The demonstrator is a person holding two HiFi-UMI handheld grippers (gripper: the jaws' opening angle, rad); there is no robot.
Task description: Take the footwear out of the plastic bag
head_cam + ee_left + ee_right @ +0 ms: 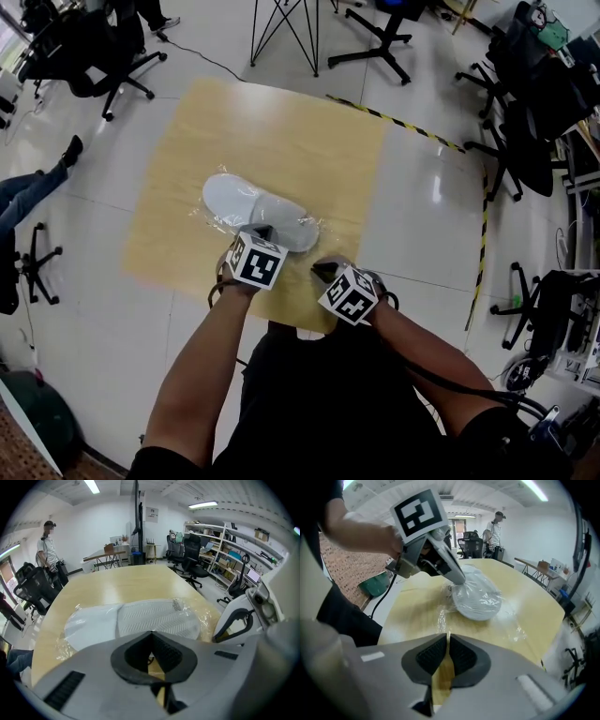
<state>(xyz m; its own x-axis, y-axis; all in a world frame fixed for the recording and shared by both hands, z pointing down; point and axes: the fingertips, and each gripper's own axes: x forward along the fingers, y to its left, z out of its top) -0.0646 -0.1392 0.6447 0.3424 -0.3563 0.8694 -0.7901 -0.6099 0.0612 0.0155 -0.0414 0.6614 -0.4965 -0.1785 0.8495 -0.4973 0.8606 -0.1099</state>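
Observation:
A pair of white slippers [255, 210] lies sole-up inside a clear plastic bag [212, 221] in the middle of the wooden table [281, 131]. My left gripper [263, 232] is at the near end of the bag with its jaws shut, pinching the plastic next to the slippers [479, 600], as the right gripper view shows [459, 580]. My right gripper [322, 272] hovers over bare wood a little to the right, apart from the slippers. Its jaws [447, 637] stand a narrow slit apart, with only table showing through. A crinkled bag edge [442, 614] trails toward it.
The table's near edge [281, 323] is right at the person's body. Office chairs [94, 66] stand on the floor at left and right, and a stand's legs [286, 33] beyond the table. Yellow-black tape [483, 234] marks the floor. A person [47, 550] stands far off.

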